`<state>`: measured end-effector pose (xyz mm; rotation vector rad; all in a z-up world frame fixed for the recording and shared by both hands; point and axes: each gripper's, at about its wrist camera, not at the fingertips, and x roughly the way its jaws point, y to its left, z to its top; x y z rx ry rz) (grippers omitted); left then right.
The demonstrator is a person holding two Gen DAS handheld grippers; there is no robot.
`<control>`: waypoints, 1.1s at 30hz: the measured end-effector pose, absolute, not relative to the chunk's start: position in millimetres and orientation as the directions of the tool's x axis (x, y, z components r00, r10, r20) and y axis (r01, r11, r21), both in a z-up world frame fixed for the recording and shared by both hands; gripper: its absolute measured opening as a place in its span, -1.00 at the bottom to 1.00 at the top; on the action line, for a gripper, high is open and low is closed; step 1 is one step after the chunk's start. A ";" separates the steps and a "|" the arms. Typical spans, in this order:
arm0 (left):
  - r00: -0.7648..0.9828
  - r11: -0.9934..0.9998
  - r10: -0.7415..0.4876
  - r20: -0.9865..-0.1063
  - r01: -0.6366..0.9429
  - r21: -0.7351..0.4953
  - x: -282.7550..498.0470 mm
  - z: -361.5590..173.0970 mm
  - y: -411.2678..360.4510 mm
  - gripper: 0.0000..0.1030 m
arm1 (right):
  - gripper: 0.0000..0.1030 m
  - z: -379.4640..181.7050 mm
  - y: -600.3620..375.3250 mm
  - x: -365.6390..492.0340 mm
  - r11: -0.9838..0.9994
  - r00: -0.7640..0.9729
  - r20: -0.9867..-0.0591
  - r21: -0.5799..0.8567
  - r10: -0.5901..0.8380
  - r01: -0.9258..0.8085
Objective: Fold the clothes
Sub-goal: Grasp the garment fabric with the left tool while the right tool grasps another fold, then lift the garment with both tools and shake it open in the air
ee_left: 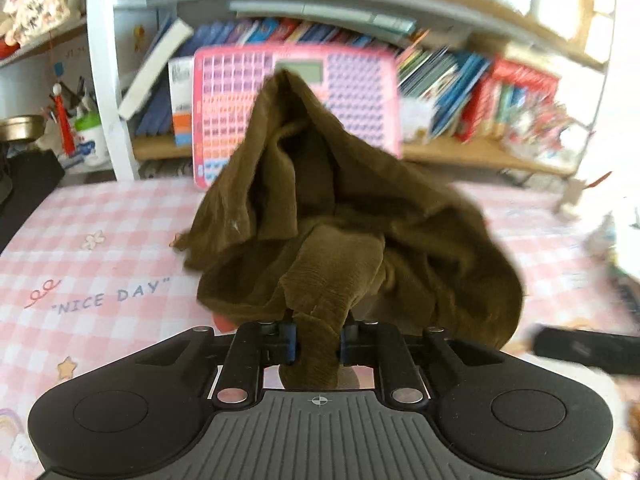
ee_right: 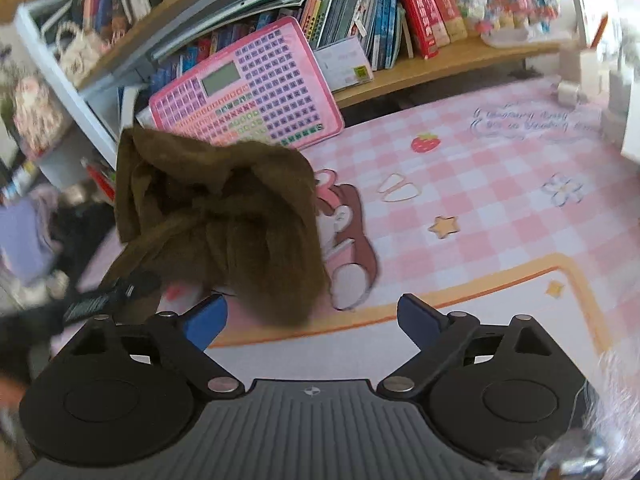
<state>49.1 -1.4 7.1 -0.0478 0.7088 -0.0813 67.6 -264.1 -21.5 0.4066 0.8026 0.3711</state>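
Note:
A brown corduroy garment [ee_left: 320, 224] hangs bunched in the air above the pink checked mat [ee_left: 100, 240]. My left gripper [ee_left: 318, 342] is shut on a fold of it, cloth pinched between the blue pads. In the right wrist view the same garment [ee_right: 224, 216] hangs at the left, held by the left gripper [ee_right: 104, 300], which shows as a dark blurred shape. My right gripper [ee_right: 312, 320] is open and empty, its blue fingertips [ee_right: 208, 320] just below and right of the garment's lower edge, over the mat [ee_right: 500, 208].
A pink keyboard toy [ee_left: 304, 92] leans against a bookshelf [ee_left: 460, 80] at the mat's far edge; it also shows in the right wrist view [ee_right: 248, 92]. Cups and clutter [ee_left: 80, 128] stand far left. White objects [ee_right: 592, 64] stand at the far right.

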 end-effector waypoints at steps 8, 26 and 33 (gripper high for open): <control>0.783 0.986 -0.146 -0.604 0.070 -0.149 2.1 32.4 1.8 -0.69 | 0.28 -38.7 -253.4 83.0 0.658 0.442 -0.565 0.749 0.697 -0.080; 0.804 0.993 -0.093 -0.587 0.034 -0.111 -0.8 55.2 44.6 -0.40 | -0.88 -28.7 -253.5 102.4 0.584 0.490 -0.482 0.809 0.726 -0.069; 0.640 0.991 -0.099 -0.762 0.136 -0.015 -10.0 -8.7 23.5 -0.07 | -0.88 -31.7 -269.5 98.5 0.681 0.520 -0.558 0.729 0.646 -0.064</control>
